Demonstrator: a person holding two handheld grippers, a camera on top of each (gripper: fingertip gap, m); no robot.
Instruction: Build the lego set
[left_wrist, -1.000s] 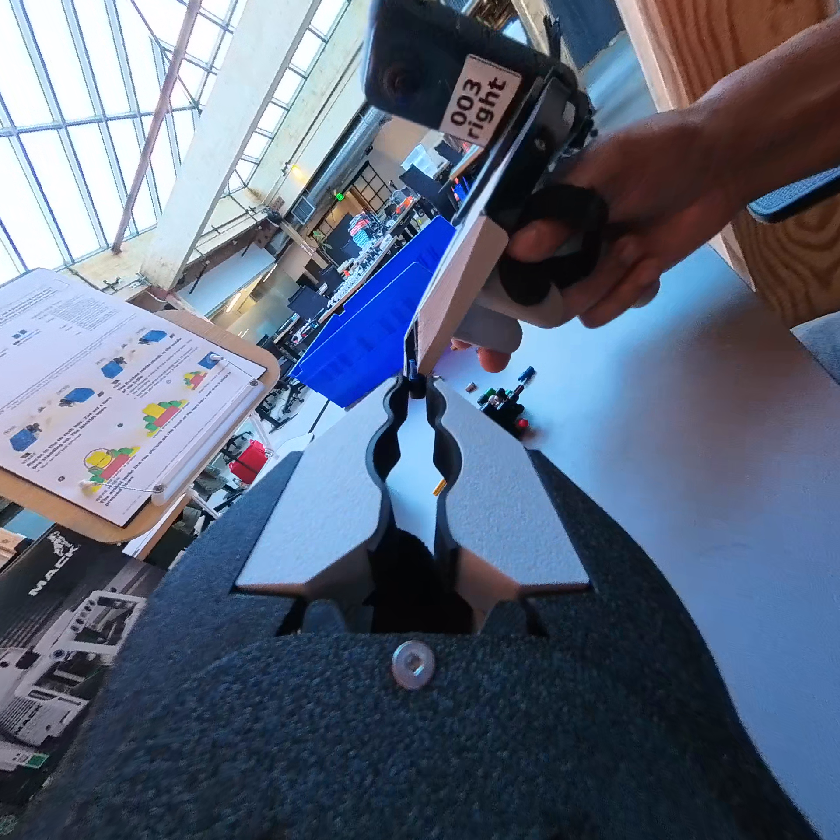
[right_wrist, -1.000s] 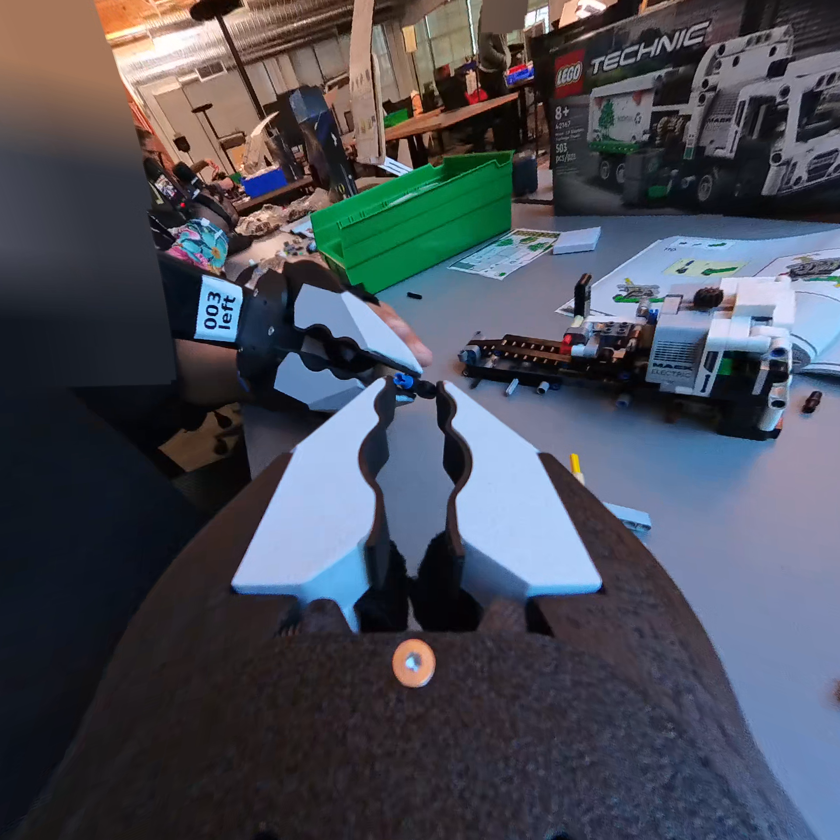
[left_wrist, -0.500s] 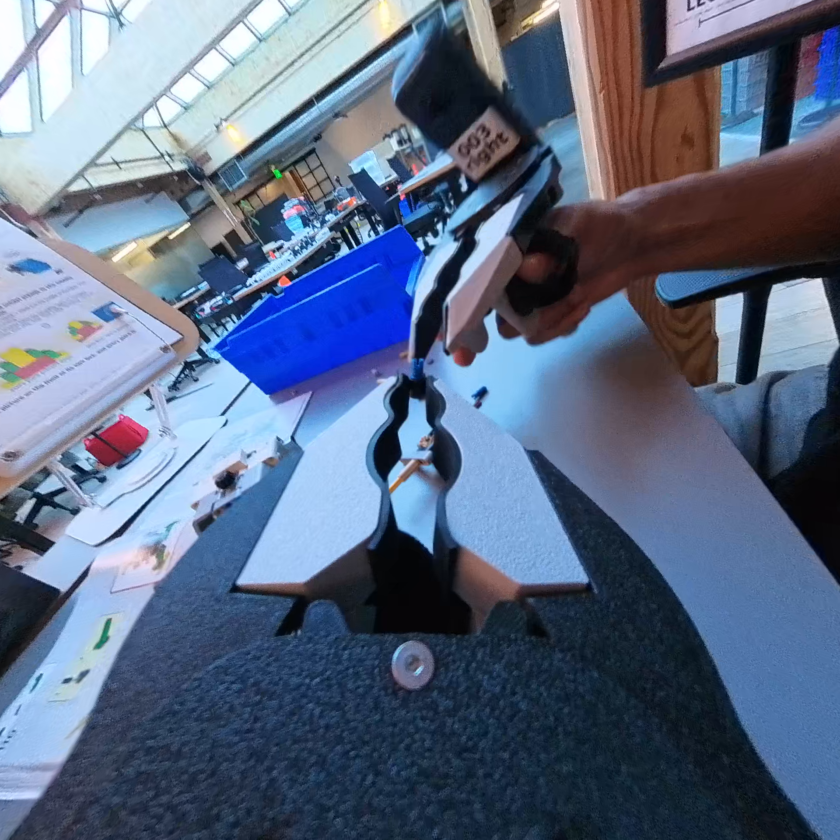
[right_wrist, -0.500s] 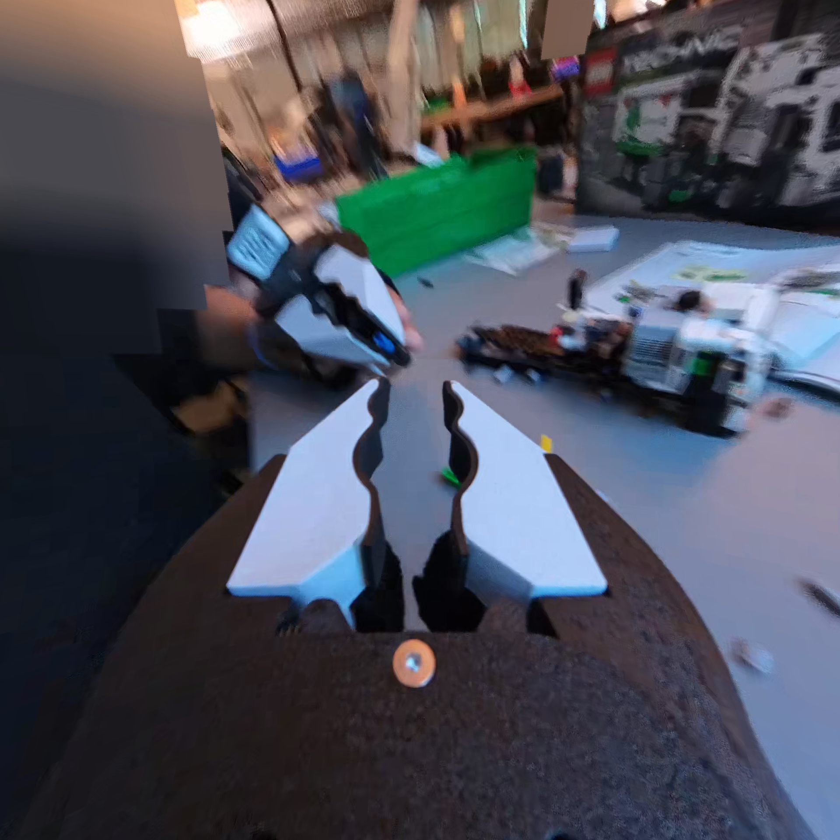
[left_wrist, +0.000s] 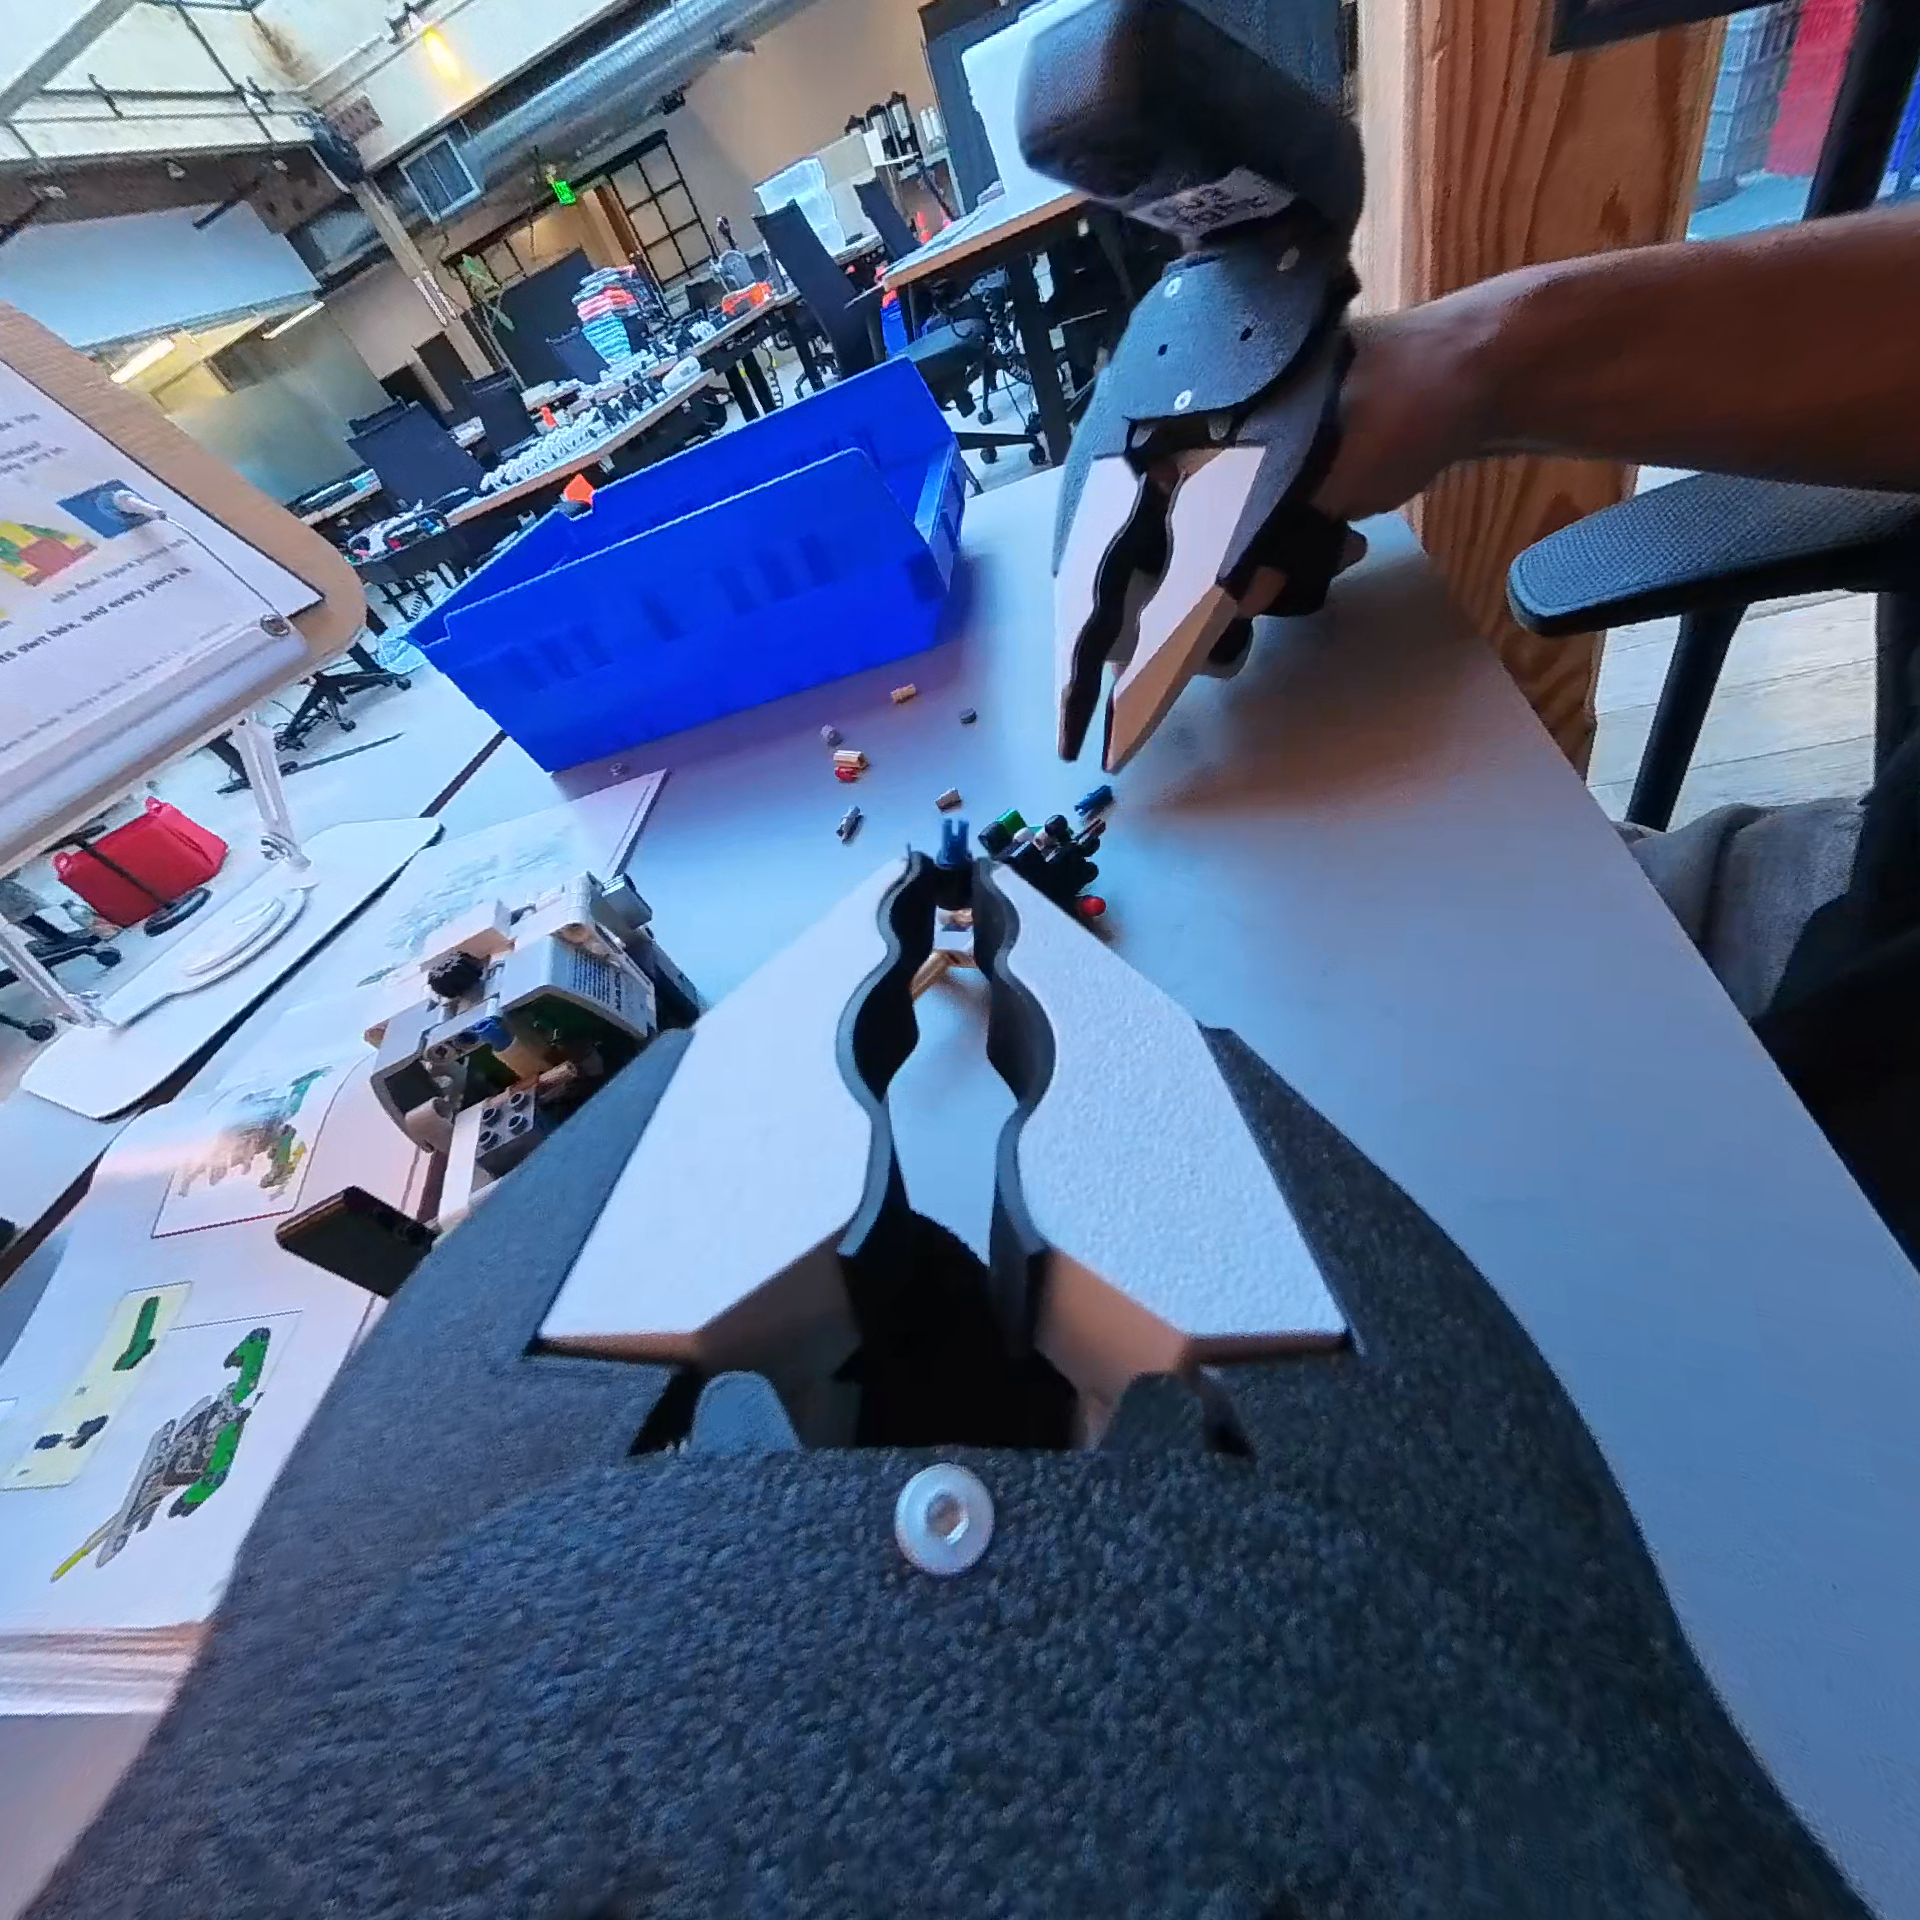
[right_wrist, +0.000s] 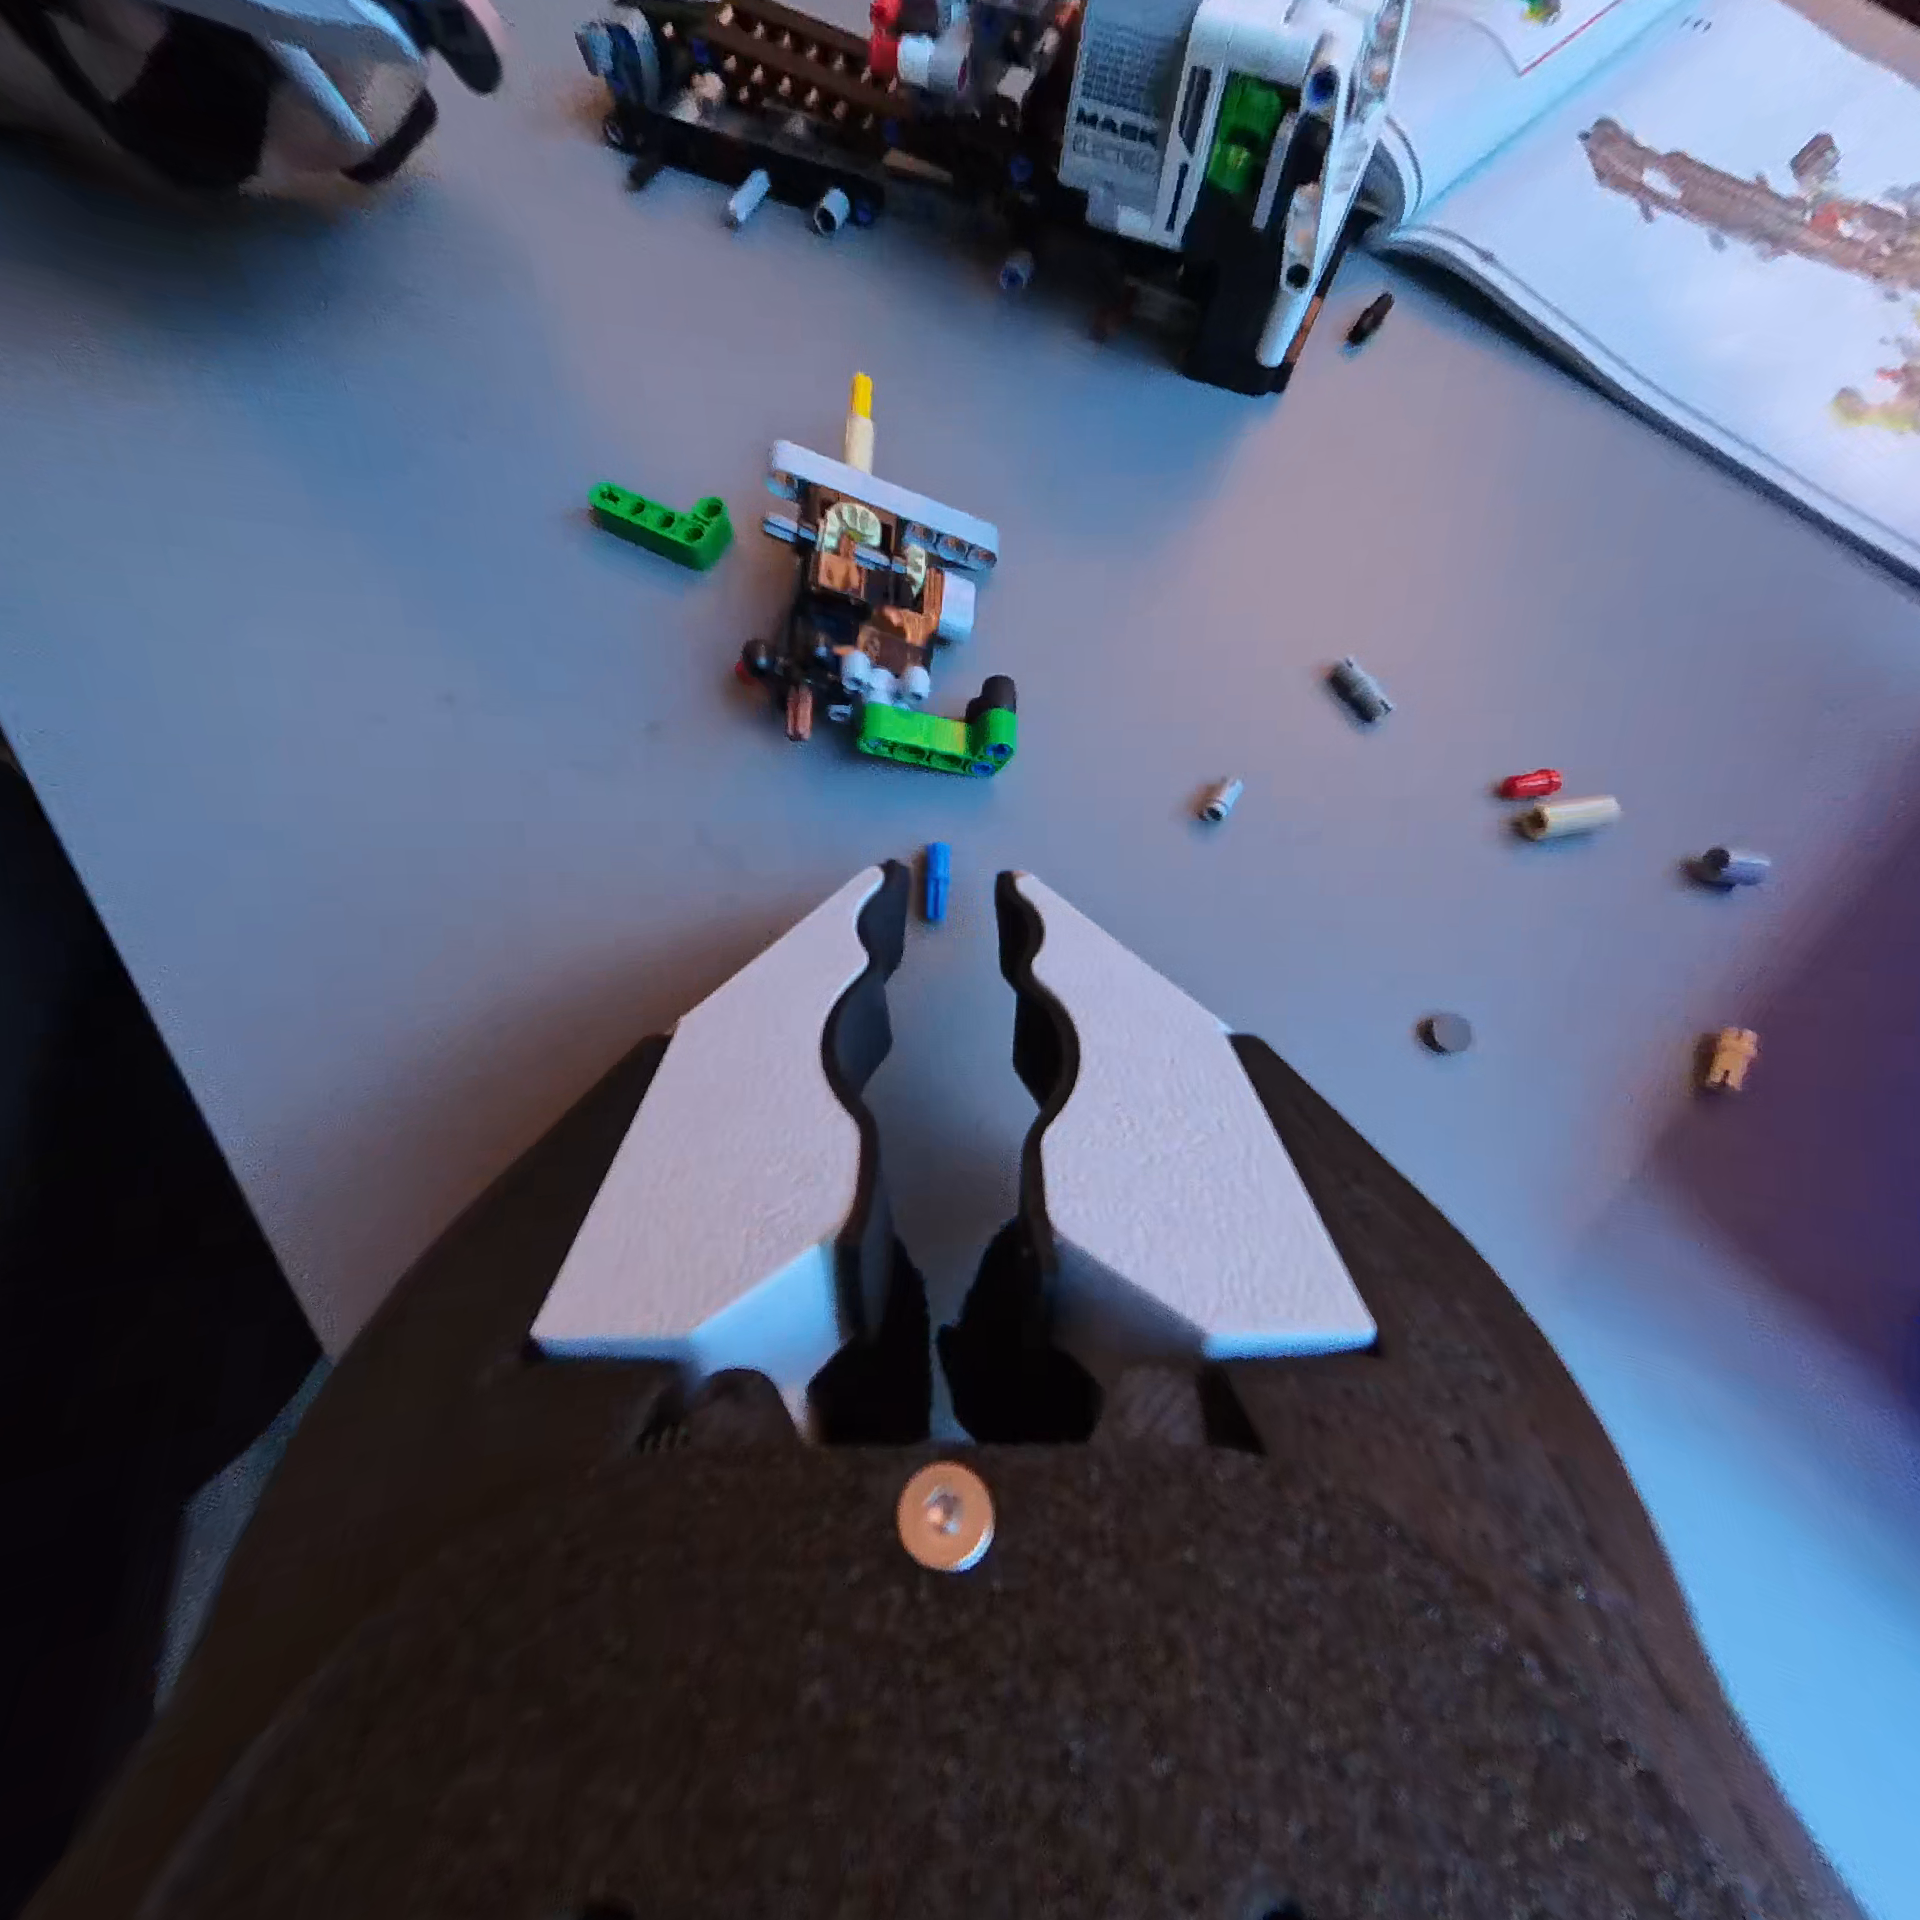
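Blue pin (left_wrist: 949, 859) stays pinched in your left tool (left_wrist: 951, 883), while your right tool (right_wrist: 943, 883) has swung down from it, fingers apart, over a second pin (right_wrist: 936, 880) between its tips; the subassembly (right_wrist: 868, 582) lies just ahead, awaiting pins.
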